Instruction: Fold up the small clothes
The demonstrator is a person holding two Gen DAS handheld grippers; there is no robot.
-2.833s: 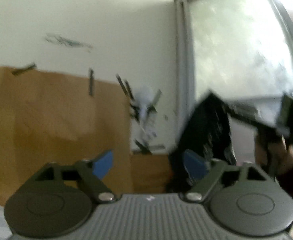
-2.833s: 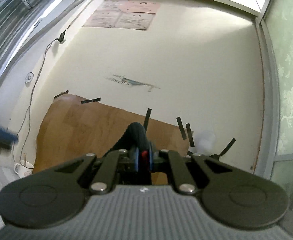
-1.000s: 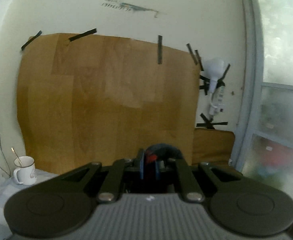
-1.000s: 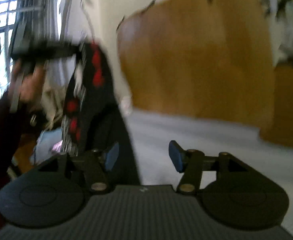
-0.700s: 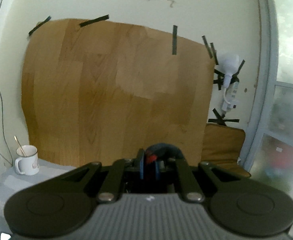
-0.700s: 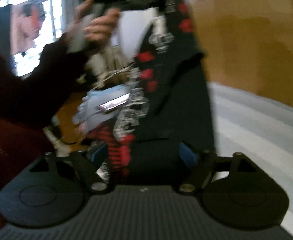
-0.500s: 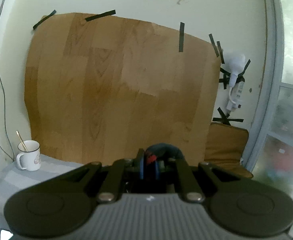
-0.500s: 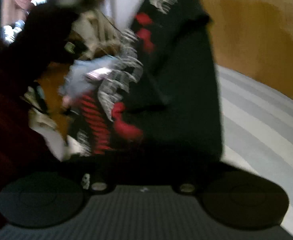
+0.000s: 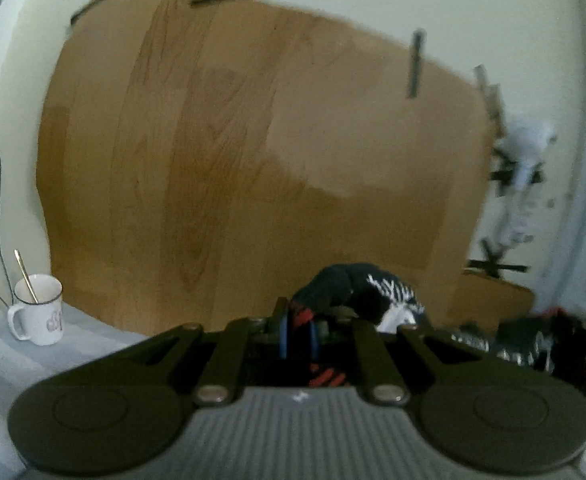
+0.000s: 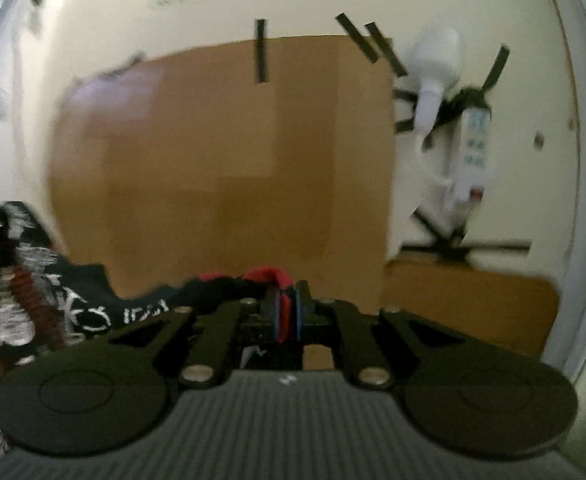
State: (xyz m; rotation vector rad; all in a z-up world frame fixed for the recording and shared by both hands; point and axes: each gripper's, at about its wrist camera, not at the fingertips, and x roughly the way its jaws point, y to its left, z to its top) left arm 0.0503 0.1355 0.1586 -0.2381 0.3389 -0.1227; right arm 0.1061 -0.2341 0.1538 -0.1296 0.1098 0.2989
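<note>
Both views are motion-blurred, so edges & print detail are soft. Only 1 garment shows: black w/ red & white print, bunched just past the left gripper, most of it hidden behind the gripper body. It trails off to the right edge of that view, where it's cut off & too smeared to read. The left gripper's jaws are pressed together, pinching a red-striped bit of the fabric.

In the right wrist view the same garment spreads from the left edge to the right gripper; its lower part is hidden under the gripper housing. The right gripper's jaws have just been closing & now pinch a red edge of the cloth.

Behind: 1 wood-grain sheet on the wall, held by black tape strips, about 4 clear in the right view, others blurred. 1 white mug w/ 1 spoon stands at left. 1 white power strip is taped to the wall.
</note>
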